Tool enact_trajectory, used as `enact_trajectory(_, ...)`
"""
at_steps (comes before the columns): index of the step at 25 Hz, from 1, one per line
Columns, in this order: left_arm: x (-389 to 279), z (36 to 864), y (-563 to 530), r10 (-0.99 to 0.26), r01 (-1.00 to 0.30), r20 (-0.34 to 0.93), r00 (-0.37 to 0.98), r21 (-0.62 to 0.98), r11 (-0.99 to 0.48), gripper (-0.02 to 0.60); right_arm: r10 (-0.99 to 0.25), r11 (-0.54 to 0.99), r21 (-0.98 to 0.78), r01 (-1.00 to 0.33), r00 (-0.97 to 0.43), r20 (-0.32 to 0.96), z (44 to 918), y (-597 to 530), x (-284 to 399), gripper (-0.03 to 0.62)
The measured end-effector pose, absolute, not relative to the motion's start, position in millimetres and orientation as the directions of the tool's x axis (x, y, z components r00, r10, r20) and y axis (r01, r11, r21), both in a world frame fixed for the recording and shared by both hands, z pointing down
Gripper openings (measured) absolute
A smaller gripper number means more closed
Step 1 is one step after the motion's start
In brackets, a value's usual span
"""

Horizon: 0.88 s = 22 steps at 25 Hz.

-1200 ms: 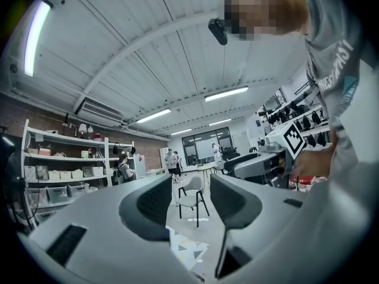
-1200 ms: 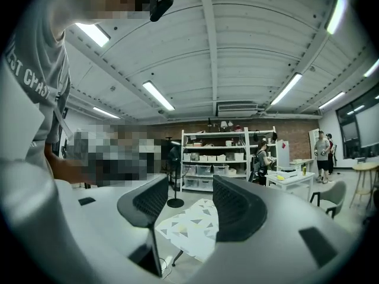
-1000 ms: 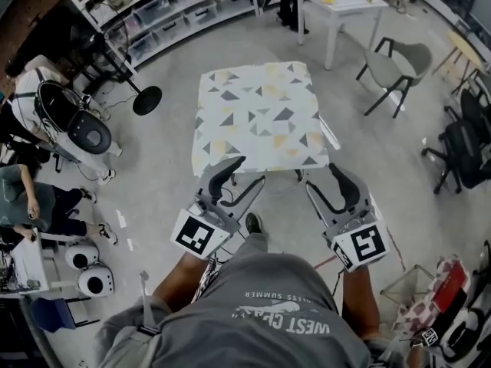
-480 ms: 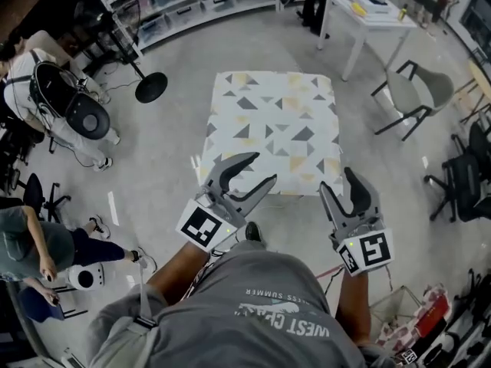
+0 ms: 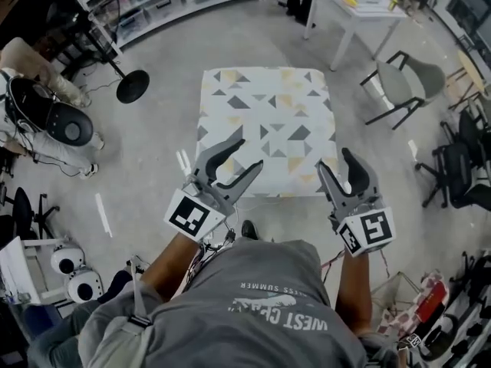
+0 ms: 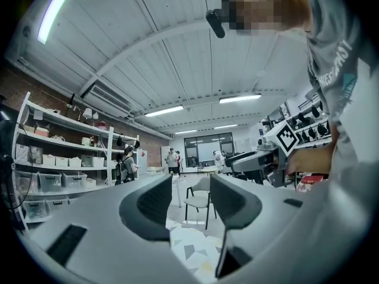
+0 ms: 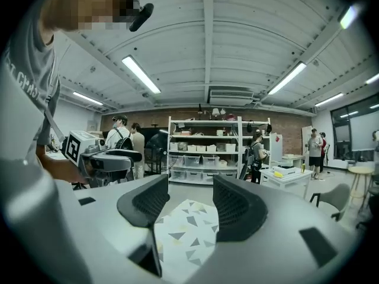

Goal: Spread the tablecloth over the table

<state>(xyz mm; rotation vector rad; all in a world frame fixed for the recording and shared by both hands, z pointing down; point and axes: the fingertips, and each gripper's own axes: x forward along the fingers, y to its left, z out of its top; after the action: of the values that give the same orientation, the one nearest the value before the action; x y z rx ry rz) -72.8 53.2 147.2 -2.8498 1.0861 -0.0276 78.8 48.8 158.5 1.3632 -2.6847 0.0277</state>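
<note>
Left claw: the grey 2-jaw left gripper [image 5: 245, 156] has its jaws apart with nothing between them; its own view shows only floor, cloth and a chair through the gap
Right claw: the grey 2-jaw right gripper [image 5: 334, 161] also stands open and empty
Tablecloth: the white tablecloth with grey and yellow triangles [image 5: 265, 129] lies flat over a square table, in front of the person
Claws and cloth: in the head view the left tips overlap the near left corner of the cloth and the right tips the near right corner; neither pinches it
Surroundings: a grey chair with black legs [image 5: 410, 79] and a white table [image 5: 357, 6] stand beyond the cloth to the right, white storage shelves [image 5: 153, 2] to the far left
</note>
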Motion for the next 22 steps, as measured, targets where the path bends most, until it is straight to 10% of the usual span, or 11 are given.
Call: enact_trajectory(22, -140.0, 240.5, -94.0, -0.805, -0.806, 0.190, 0.562, -0.096, -0.585, 0.189, -0.767, 0.577, -0.103, -0.810, -0.581, 0.273, 248.8, -119.6, 115.5, 0.255)
